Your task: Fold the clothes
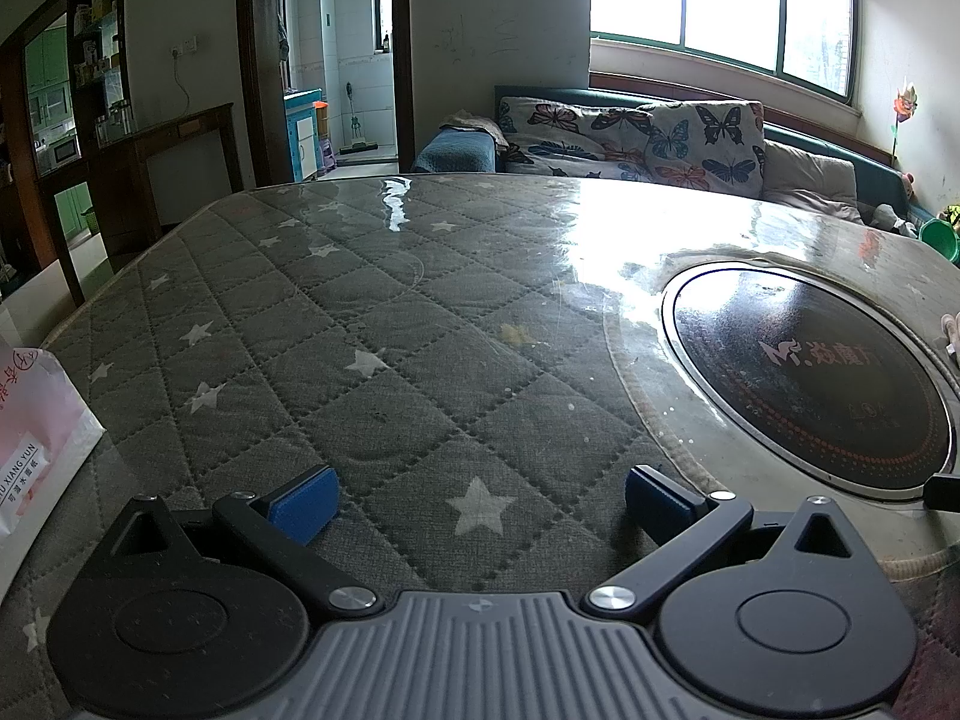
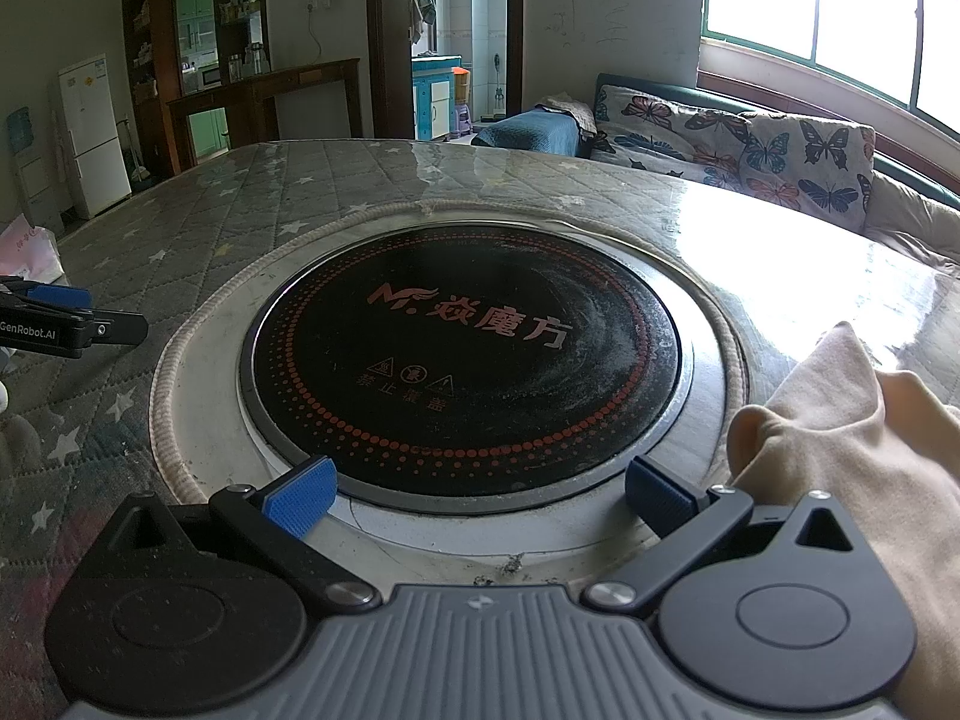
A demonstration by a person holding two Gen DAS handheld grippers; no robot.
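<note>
Both grippers released, empty: left gripper (image 1: 480, 495) low over grey star-quilted table cover (image 1: 336, 324); right gripper (image 2: 480, 492) at black round cooktop (image 2: 468, 354). Crumpled beige garment (image 2: 852, 420) near right, untouched; likely staging before first grasp

The round cooktop (image 2: 468, 354) sits set into the table (image 2: 336, 180). A garment (image 2: 840, 432) lies on the table right of the cooktop, a bag (image 2: 33, 249) far left of it, and a sofa (image 2: 750, 144) stands behind the cooktop.
</note>
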